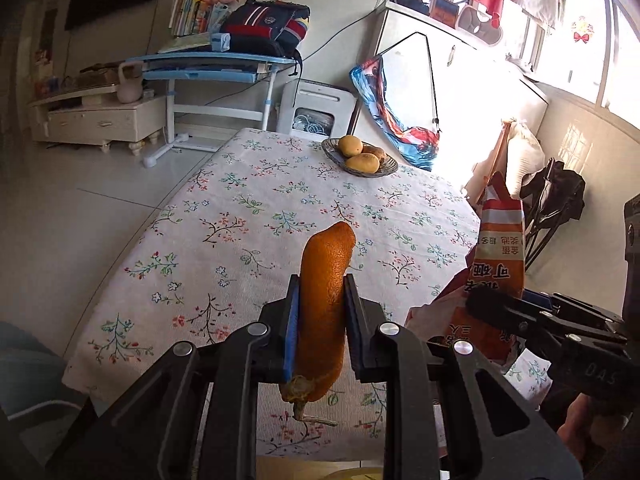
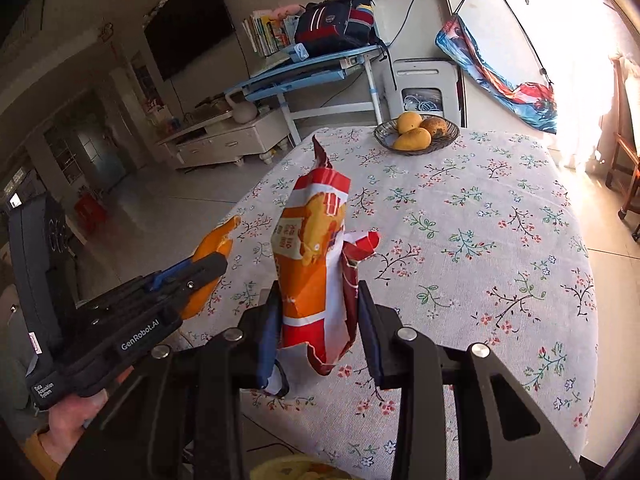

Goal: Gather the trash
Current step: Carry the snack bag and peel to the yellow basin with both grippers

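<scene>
— So where's the orange peel [image 1: 326, 304]?
— Pinched upright between the left gripper's [image 1: 321, 304] pads, lifted above the table's [image 1: 240, 216] near edge.
— And the snack bag [image 2: 316, 264]?
— Crumpled, clamped in the right gripper [image 2: 318, 312], also off the floral cloth, just beside the peel.
— Poses?
— Both point slantwise down, side by side; a hand [image 2: 76, 408] grips the left handle. A fruit basket [image 2: 416, 132] sits at the far edge.

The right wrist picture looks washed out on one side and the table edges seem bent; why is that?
In the right wrist view, sunlight at the right edge blows out the floor and wall beside the table. In the left wrist view the same glare whitens the window side, upper right. In both views the fisheye lens curves straight edges and darkens the corners; the orange peel and snack bag stay sharp.
</scene>
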`<state>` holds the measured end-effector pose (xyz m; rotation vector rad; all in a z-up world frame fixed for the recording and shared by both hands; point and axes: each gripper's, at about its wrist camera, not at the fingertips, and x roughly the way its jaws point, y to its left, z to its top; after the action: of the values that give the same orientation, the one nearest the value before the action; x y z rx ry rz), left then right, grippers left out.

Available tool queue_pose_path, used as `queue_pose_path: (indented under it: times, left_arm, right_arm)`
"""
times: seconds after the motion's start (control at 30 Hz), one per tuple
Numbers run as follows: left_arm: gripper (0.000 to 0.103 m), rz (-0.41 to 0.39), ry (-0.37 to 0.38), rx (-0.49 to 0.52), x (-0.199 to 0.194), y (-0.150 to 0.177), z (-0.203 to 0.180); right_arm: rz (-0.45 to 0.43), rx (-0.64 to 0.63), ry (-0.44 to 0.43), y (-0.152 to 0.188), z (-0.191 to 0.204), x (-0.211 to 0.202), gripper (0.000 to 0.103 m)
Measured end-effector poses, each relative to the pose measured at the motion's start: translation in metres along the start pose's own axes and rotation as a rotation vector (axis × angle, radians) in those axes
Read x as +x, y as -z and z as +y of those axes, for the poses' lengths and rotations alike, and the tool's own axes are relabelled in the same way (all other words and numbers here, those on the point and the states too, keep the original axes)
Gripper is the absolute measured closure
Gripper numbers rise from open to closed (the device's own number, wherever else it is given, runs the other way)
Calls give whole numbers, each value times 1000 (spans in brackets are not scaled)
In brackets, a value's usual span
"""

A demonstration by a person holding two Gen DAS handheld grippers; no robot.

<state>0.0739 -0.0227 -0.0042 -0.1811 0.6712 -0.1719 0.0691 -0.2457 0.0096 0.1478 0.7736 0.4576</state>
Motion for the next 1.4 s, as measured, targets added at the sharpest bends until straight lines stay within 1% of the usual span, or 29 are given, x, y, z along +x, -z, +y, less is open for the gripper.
queue_pose_path:
  times: [0.17, 0.37, 0.67, 0.97, 1.23, 1.4]
  left_arm:
    - [83, 8, 10, 1, -20, 22, -5]
    - [83, 19, 15, 1, -41, 44, -7]
    - [83, 22, 25, 1, -67, 67, -13]
    - [83, 43, 37, 14, -83, 86, -22]
    - [83, 62, 42, 28, -91, 97, -25]
    - [83, 87, 42, 41, -91, 104, -26]
  right_arm:
    - [2, -12, 1, 18, 9, -13, 67]
    - [10, -9, 6, 36, 9, -26, 67]
    - [27, -16, 15, 61, 13, -45, 66]
    - [85, -40, 10, 86, 22, -50, 65]
    - [164, -63, 8, 109, 28, -50, 64]
    - [210, -69, 11, 118, 29, -49, 64]
